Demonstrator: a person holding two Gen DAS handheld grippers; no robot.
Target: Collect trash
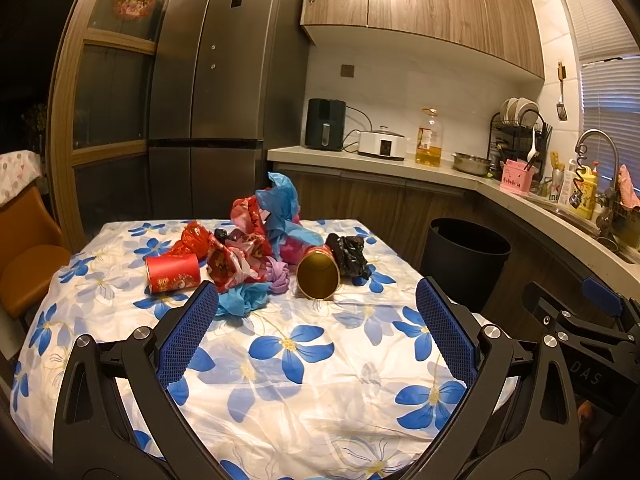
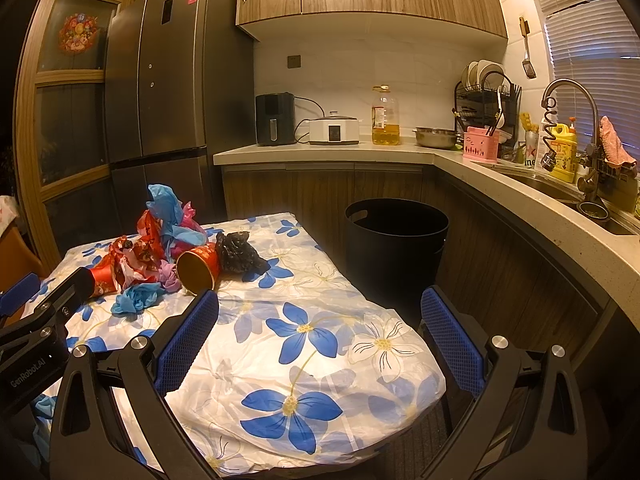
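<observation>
- Left claw [image 1: 316,332] and right claw [image 2: 320,336]: both wide open, empty.
- Trash [image 1: 256,248] all piled on the worktop [image 1: 320,380].
- Bin [image 2: 396,240] beside it looks empty; seemingly nothing collected yet.

Glossy, smooth tablecloth [image 1: 304,364], white with blue flowers, slightly creased. Paper cup [image 1: 319,274] with shiny gold lining; second cup [image 1: 173,273] in red printed paper. Thin crinkled plastic bags: blue [image 1: 282,200], red [image 1: 236,256], black [image 1: 349,255], all glossy. Matt black plastic bin [image 2: 394,240]. Gripper pads [image 2: 188,344] of blue, finely dimpled rubber-like texture on matt black plastic arms with bright metal bolts. Brushed dark metal fridge [image 1: 224,92]. Wood-grain cabinets [image 1: 420,4], satin. Smooth pale stone-like counter [image 2: 328,151]. Polished steel bowl [image 2: 436,137] and faucet [image 2: 572,92].
</observation>
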